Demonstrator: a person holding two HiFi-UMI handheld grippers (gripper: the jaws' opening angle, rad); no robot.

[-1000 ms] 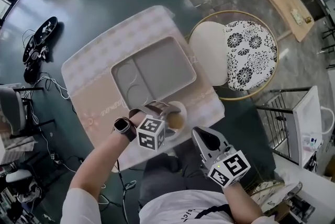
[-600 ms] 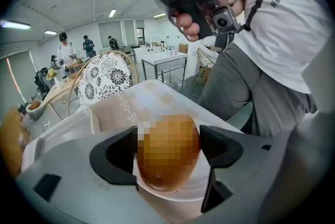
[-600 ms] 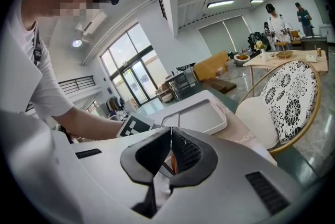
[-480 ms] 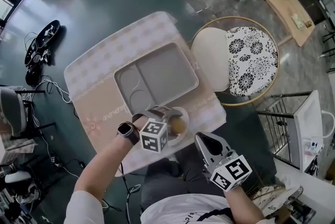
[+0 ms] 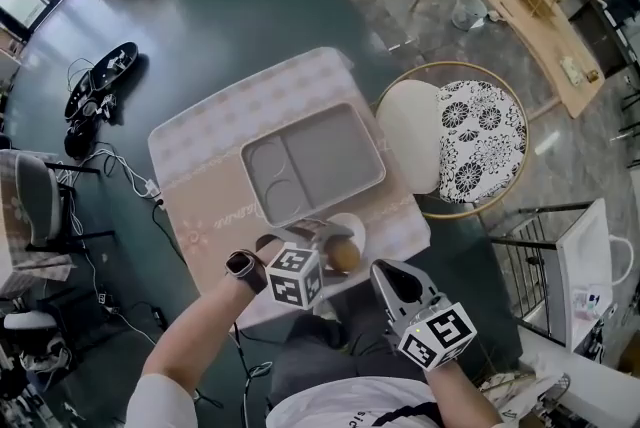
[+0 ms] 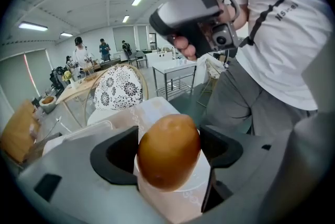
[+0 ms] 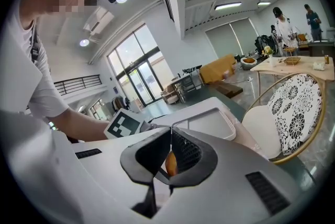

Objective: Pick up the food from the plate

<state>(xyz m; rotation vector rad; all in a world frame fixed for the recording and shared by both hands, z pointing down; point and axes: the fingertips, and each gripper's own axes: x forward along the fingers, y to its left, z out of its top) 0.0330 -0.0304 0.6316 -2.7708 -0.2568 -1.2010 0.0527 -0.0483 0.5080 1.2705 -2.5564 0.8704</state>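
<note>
You are clamping the brown, egg-shaped food (image 6: 168, 150) in your left gripper (image 5: 338, 242), just over the small white plate (image 5: 358, 228) at the grey tray's (image 5: 310, 161) 5 o'clock. Your right gripper (image 5: 392, 278) is hovering at the plate's 5 o'clock, its jaws pressed together on nothing.

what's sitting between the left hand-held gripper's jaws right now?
A brown oval food, gripped between the jaws above the white plate; the left gripper view shows it.

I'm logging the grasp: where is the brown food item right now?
The brown food item is gripped between the jaws of the left gripper, over the small white plate. It is just on the person's side of the grey divided tray.
</note>
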